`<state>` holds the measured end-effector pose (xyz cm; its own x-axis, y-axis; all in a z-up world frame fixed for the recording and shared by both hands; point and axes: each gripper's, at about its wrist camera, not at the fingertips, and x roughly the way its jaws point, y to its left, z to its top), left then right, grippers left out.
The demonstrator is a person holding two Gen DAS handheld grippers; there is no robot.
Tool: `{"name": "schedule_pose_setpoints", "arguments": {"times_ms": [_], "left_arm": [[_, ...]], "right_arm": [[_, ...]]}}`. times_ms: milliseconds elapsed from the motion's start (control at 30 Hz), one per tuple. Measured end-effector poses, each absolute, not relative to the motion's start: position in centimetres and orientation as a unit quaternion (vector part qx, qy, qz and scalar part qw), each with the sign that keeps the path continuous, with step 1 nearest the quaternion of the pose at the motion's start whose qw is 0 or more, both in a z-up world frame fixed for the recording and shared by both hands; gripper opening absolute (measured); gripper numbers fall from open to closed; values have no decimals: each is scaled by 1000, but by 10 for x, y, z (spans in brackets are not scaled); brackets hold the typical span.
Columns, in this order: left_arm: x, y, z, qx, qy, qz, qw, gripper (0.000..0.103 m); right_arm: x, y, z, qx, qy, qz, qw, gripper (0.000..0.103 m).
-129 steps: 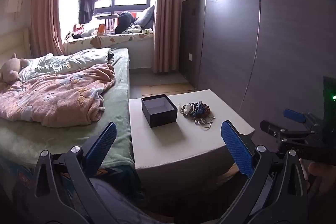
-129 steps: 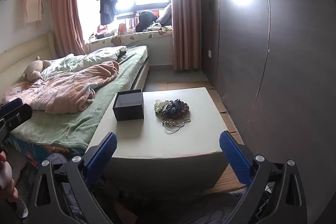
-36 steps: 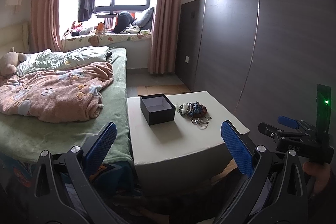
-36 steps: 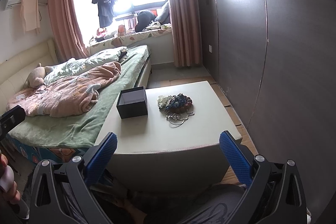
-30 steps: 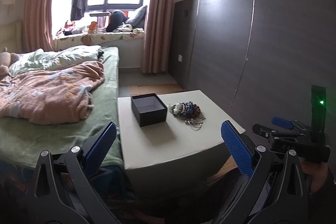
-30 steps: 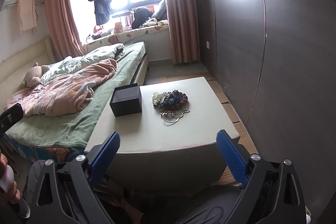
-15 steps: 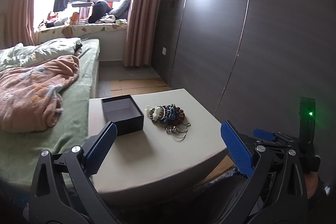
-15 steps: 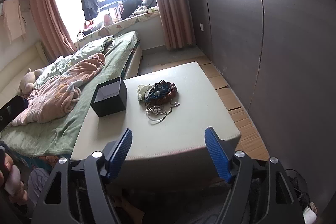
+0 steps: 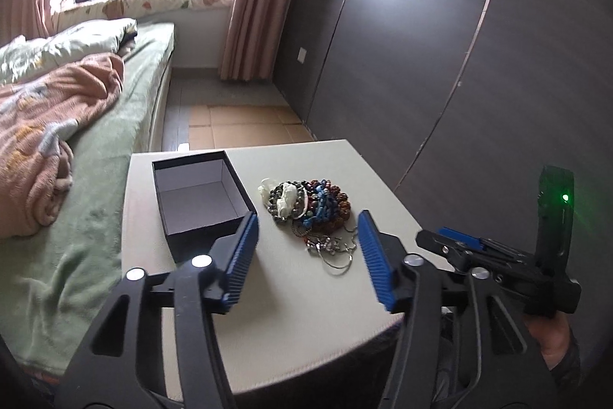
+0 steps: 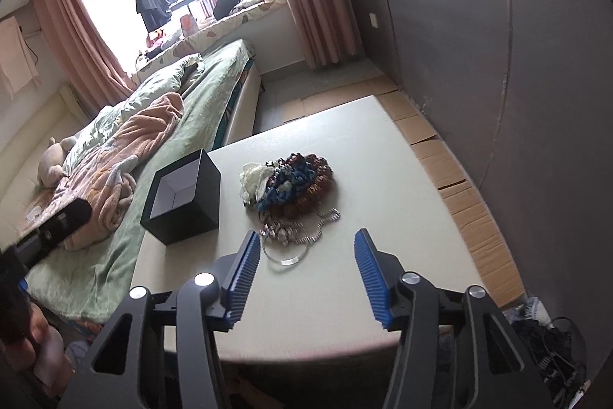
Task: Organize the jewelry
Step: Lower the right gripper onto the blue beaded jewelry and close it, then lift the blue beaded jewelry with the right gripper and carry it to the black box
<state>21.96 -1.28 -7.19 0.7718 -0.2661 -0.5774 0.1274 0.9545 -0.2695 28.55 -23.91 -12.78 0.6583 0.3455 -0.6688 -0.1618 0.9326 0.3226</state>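
Observation:
A pile of beaded bracelets and silver chains (image 9: 306, 206) lies on a cream low table (image 9: 291, 324). It also shows in the right wrist view (image 10: 291, 186). An open, empty black box (image 9: 199, 202) stands left of the pile; the right wrist view shows it too (image 10: 184, 198). My left gripper (image 9: 306, 244) is open and empty, just short of the pile. My right gripper (image 10: 304, 255) is open and empty, over the table near the silver chains. The right gripper's body (image 9: 498, 263) shows at the right of the left wrist view.
A bed with a green sheet (image 9: 95, 217) and a pink blanket (image 9: 42, 125) lies left of the table. A dark panelled wall (image 9: 459, 64) runs along the right. Flattened cardboard (image 10: 459, 179) covers the floor between table and wall.
Both grippers have moved forward and down over the table toward the jewelry pile. Their jaws have narrowed but stay open.

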Motion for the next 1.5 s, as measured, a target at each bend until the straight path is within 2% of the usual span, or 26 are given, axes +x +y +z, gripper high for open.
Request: {"name": "schedule_pose_setpoints", "arguments": {"times_ms": [233,633,733,833,1133,1200,1300,1500], "left_arm": [[257,1,-83,-125,340,-96,927,39],[296,28,-83,-126,361,-96,919,36],[305,32,-83,-126,368,-99,916,36],[313,32,-83,-125,374,-105,913,36],[343,2,-87,-119,402,-153,895,36],[350,-8,-90,-119,412,-168,888,29],[362,-19,-97,-122,433,-179,875,25],[381,-43,-116,-110,474,-190,853,24]], "right_arm": [[345,-211,-143,133,418,161,884,42],[417,-170,-179,127,475,146,858,33],[429,-168,-190,130,492,138,850,26],[434,-170,-194,139,492,138,848,11],[412,-197,-169,194,455,163,854,10],[406,-203,-163,198,448,166,856,10],[397,-213,-153,206,437,168,859,10],[376,-239,-141,217,419,157,868,10]]}}
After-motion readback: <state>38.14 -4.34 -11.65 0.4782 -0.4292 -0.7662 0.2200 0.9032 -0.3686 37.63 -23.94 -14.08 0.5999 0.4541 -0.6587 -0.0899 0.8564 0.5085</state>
